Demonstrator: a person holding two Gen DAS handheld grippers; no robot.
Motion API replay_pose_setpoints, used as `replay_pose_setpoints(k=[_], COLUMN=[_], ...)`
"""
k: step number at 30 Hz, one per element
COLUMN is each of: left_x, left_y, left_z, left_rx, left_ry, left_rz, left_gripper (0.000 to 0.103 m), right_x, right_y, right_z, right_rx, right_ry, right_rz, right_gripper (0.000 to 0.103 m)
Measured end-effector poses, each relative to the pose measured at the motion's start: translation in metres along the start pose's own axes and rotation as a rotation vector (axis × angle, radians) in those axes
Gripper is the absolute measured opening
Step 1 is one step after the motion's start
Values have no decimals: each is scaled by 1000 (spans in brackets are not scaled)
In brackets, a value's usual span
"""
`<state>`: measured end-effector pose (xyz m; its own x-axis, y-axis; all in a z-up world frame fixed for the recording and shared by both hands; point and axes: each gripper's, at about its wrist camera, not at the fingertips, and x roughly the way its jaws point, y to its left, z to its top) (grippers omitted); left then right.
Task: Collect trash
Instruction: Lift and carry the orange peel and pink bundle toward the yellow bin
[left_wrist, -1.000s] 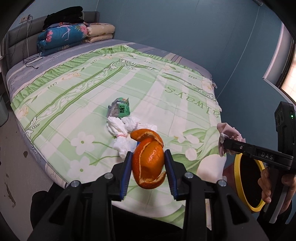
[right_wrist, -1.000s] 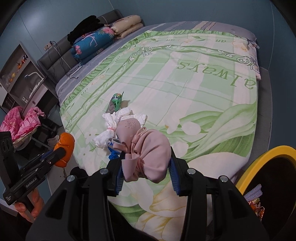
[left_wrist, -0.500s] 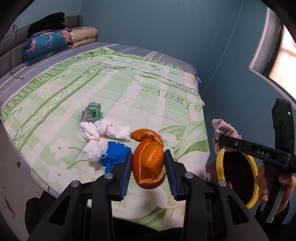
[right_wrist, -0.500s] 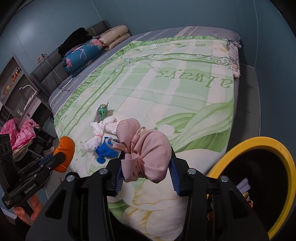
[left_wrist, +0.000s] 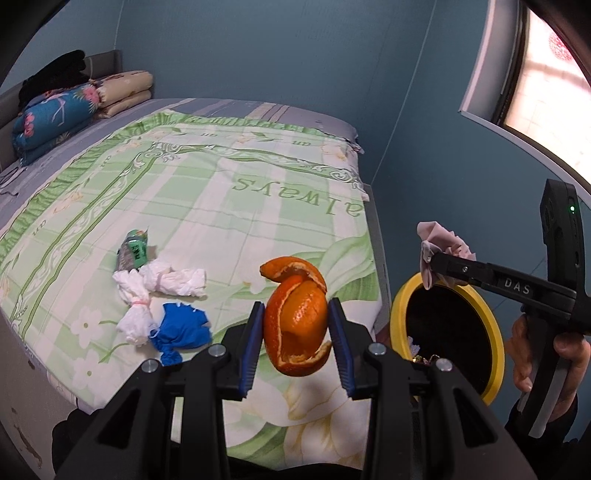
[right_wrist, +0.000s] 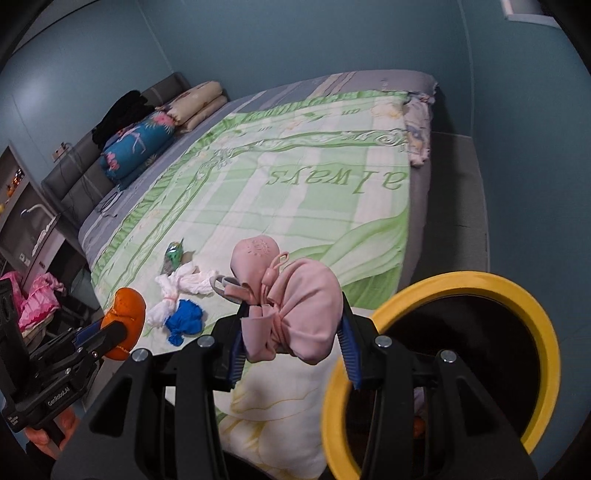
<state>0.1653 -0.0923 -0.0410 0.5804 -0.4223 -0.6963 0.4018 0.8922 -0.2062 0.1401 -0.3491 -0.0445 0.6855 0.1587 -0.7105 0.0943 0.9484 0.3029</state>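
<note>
The left gripper pinches an orange peel between its blue pads, both pads pressing the curled peel from either side, clear above the bedspread. The right gripper clamps a bundled pink cloth in the same way, its pads squeezing the bundle at left and right.

A yellow-rimmed bin stands to the right of the left gripper, beside the edge of the bed. In the right wrist view the bin lies just right of and below the right gripper, with the gripper's right finger overlapping the near rim. In the left wrist view the pink cloth hangs over the far rim of the bin.

Items on the bedspread ahead and to the left of both grippers:
- a blue crumpled piece, nearest the left gripper
- a white knotted plastic bag, touching the blue piece
- a green wrapper, just beyond the white bag

A hand holds the right gripper's handle
</note>
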Motion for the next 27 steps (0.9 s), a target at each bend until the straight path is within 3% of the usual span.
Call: replay_pose_setpoints(k=[11, 27], left_x=[21, 55], left_y=[-53, -119], left_z=[7, -4], left_rx=[95, 193], left_ry=[33, 111], left_rz=[-62, -174], left_gripper=[33, 33], right_x=[-28, -36], right_y=[-47, -93], right_z=[-1, -12], right_rx=[90, 190], right_ry=[-47, -29], right_rz=[-89, -162], right_gripper=[41, 43])
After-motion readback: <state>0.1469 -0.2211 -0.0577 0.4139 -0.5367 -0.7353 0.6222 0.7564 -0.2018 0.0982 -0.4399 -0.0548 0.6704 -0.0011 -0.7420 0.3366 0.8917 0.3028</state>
